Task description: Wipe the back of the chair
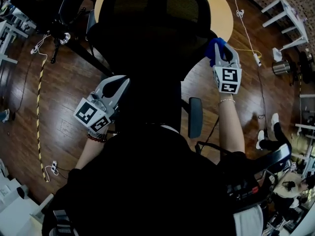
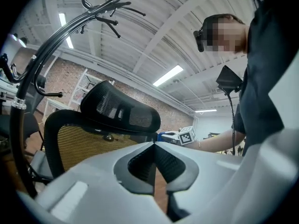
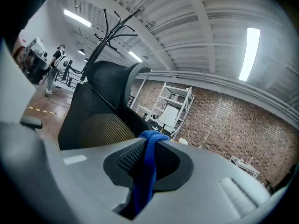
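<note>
Pinching the cloth [image 3: 146, 171] tight, the right gripper [image 1: 222, 50] sits at the chair [image 1: 147, 38] back's edge. The left gripper [image 1: 117, 86], jaws together and empty, flanks the other side. Wiping well likely needs flat pressure and overlapping passes.

Setting: open-plan office or lab workspace in a converted industrial hall.

Evidence:
- Black mesh office chair [image 1: 147, 33] with headrest and armrests, on a dark wood plank floor [image 1: 64, 107].
- Round light wooden table [image 1: 222, 14] just beyond the chair.
- Red brick wall [image 3: 233, 120] under a white ribbed metal ceiling [image 3: 196, 36] with long strip lights [image 3: 251, 50].
- White metal shelving rack [image 3: 170, 106] against the brick.
- Black coat stand with curved hooks [image 3: 112, 36].
- White cables [image 1: 246, 28] trailing loose over the floor; a yellow-and-black striped line [image 1: 39, 107] runs along it.
</note>
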